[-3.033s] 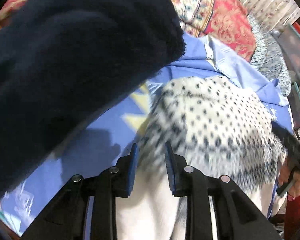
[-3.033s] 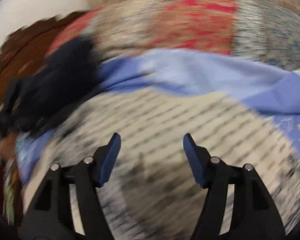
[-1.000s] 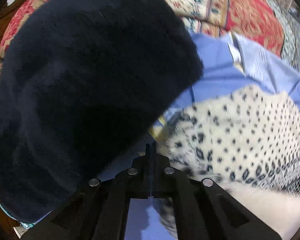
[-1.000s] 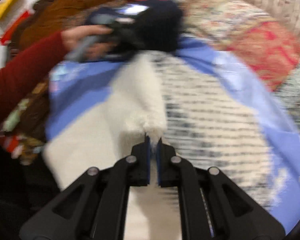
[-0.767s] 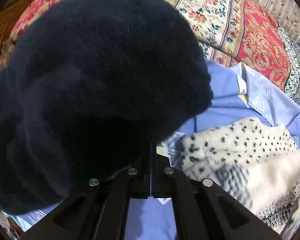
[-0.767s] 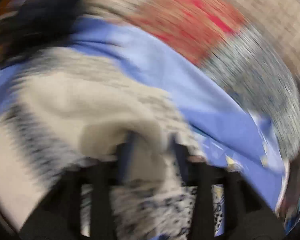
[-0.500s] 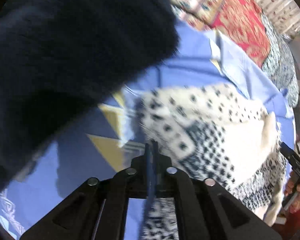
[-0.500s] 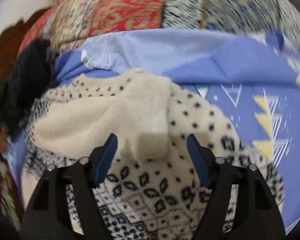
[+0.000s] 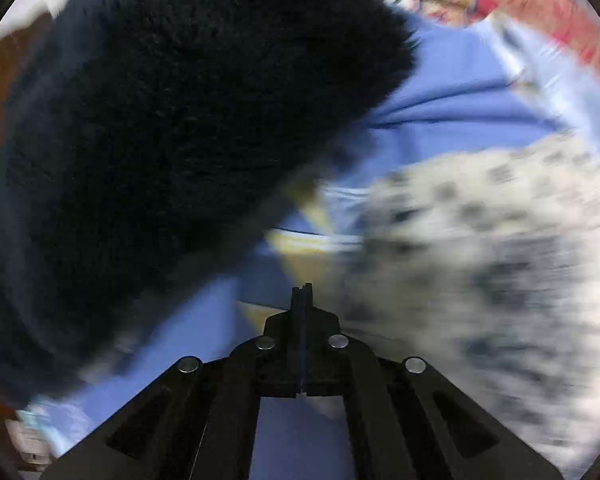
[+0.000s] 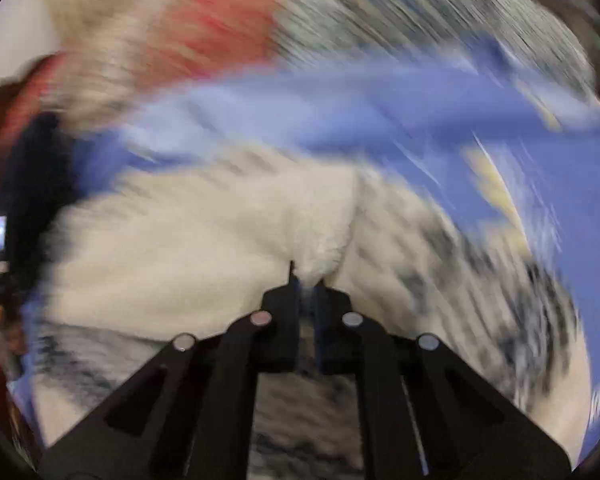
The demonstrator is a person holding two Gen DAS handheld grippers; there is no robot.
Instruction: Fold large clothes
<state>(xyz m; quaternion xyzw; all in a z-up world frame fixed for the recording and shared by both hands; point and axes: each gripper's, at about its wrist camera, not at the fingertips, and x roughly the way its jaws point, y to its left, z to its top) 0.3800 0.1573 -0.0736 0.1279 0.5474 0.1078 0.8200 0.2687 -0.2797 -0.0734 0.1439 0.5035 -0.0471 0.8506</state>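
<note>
A cream fleece garment with black dots lies on a blue bedsheet, blurred at the right of the left wrist view. My left gripper is shut and empty, just left of the garment's edge. In the right wrist view my right gripper is shut on a fold of the garment's plain cream inner side; its dotted outer side shows to the right. Both views are motion-blurred.
A dark navy fluffy garment fills the left of the left wrist view and shows at the left edge of the right wrist view. A red and cream patterned quilt lies beyond the sheet.
My right gripper, open over the cream fold half a second ago, has shut on it. My left gripper stays shut and has swung sideways next to the garment.
</note>
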